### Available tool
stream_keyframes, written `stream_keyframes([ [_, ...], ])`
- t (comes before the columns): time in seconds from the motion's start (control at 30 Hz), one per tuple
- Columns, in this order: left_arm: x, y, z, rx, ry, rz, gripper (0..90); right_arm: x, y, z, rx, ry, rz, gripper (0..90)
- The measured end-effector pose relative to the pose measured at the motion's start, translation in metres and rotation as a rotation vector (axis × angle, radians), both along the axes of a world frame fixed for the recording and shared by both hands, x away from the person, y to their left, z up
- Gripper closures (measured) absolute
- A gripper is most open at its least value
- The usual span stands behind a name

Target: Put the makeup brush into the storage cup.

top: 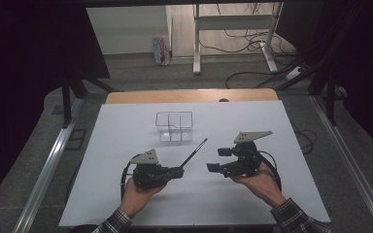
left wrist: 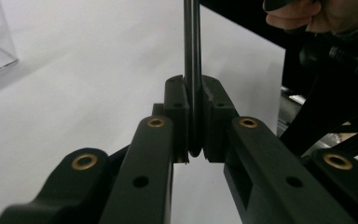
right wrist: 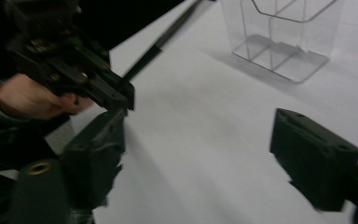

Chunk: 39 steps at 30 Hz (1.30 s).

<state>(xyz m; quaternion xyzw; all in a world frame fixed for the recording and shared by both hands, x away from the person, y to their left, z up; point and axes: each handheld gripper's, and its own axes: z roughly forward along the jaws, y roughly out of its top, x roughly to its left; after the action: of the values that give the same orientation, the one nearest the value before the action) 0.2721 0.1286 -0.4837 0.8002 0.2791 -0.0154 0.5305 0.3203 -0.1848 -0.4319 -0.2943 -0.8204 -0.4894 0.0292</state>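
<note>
On the left, the left gripper (top: 178, 171) is clamped on the near end of a thin black rod (top: 195, 151), which slants up and away over the white table (top: 126, 145) toward the clear divided holder (top: 174, 126) farther back. On the right, the right gripper (top: 218, 160) has its jaws apart, holding nothing. The rod seems ready for carrying; next it likely must be tipped upright into a compartment.

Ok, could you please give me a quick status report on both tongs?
Left tongs shut on black rod. Right tongs open, nothing between them. Clear divided holder stands beyond, apart. Nothing in the way.
</note>
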Motion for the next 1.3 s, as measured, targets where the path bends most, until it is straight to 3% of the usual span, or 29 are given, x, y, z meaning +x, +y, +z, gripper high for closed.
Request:
stream_keyframes([
  [0.33,-0.006,-0.016,0.000,0.008,-0.046,-0.077,82.8,0.000,-0.002,0.003,0.149,0.062,0.059,50.7],
  [0.53,-0.008,-0.023,-0.001,0.039,-0.070,-0.112,82.7,0.001,-0.003,0.002,0.185,0.097,0.086,60.1],
  [0.7,-0.009,-0.027,-0.003,0.074,-0.085,-0.138,82.7,0.003,-0.004,-0.001,0.207,0.138,0.111,74.7],
  [0.8,-0.008,-0.030,-0.005,0.105,-0.081,-0.150,81.5,0.006,-0.005,-0.003,0.252,0.191,0.154,82.0],
  [0.87,-0.008,-0.030,-0.005,0.113,-0.083,-0.144,75.2,0.005,-0.004,-0.003,0.240,0.193,0.162,82.6],
  [0.93,-0.008,-0.032,-0.005,0.154,-0.094,-0.111,59.3,0.004,-0.002,-0.002,0.203,0.170,0.160,82.7],
  [1.1,-0.008,-0.032,-0.002,0.206,-0.106,-0.066,36.8,0.003,-0.002,0.001,0.129,0.125,0.142,82.8],
  [1.3,-0.005,-0.037,-0.003,0.251,-0.073,-0.062,20.4,0.000,0.004,0.002,0.028,0.065,0.139,82.8],
])
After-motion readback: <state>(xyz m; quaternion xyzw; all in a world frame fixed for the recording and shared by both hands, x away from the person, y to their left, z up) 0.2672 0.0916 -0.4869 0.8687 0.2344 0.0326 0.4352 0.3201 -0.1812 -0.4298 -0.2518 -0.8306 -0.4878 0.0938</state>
